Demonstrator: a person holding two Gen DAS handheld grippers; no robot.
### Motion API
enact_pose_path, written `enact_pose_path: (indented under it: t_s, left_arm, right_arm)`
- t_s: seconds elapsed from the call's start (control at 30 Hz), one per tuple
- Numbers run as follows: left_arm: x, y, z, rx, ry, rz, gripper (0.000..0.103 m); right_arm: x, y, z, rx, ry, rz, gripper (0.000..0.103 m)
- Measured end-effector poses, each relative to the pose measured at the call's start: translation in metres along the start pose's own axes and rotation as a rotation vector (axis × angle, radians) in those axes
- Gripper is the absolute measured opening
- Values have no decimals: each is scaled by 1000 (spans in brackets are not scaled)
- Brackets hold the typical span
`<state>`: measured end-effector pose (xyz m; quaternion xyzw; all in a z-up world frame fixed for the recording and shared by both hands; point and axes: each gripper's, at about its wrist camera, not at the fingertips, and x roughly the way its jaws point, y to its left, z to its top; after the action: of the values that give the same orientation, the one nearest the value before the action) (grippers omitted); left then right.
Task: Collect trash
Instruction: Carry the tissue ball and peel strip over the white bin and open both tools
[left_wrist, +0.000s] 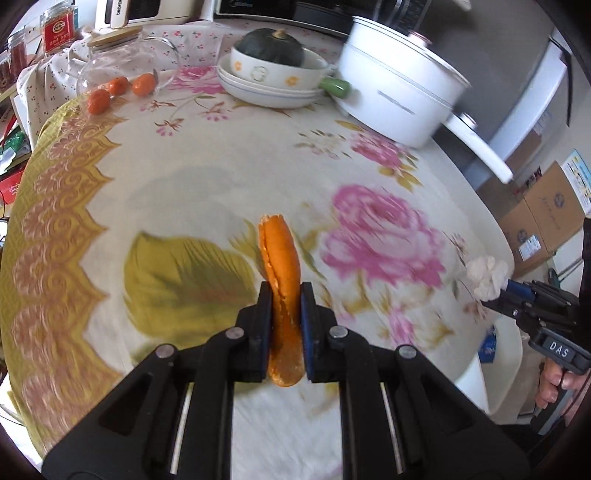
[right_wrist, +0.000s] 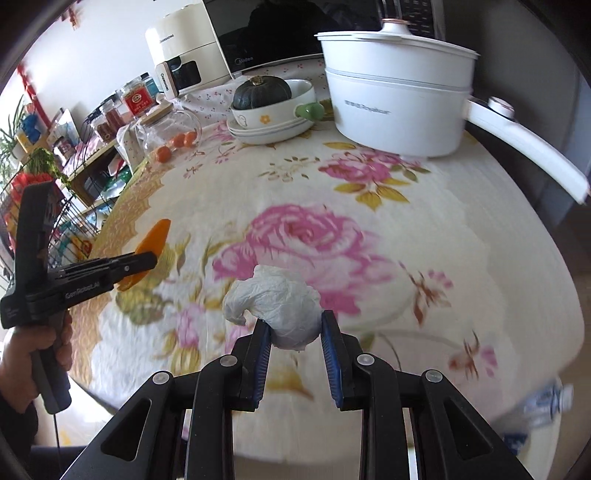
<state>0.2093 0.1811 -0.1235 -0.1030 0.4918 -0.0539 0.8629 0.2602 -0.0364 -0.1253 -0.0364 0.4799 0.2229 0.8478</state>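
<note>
Home kitchen: floral-clothed worktop (right_wrist: 369, 258) carried electric pot (right_wrist: 399, 107), stacked bowls (right_wrist: 269, 125), microwave (right_wrist: 266, 33), spice jars (right_wrist: 136, 99).

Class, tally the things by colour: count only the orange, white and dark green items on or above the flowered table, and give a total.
Orange: 4, one peel in the left gripper, three small fruits
White: 2, tissue in the right gripper, pot
Dark green: 1, squash
Total: 7
</note>
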Motion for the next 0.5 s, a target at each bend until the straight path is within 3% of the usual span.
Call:
enact_pose_path:
  t_s: [0.27, 0.5]
  left_arm:
    - [-24, -42, -34, 5, 13, -55, 15]
    - [-29, -88, -47, 30, 27, -151, 15]
  right_arm:
    - [-49, -20, -51, 61, 7, -30, 28]
    - [-75, -58, -83, 147, 39, -72, 28]
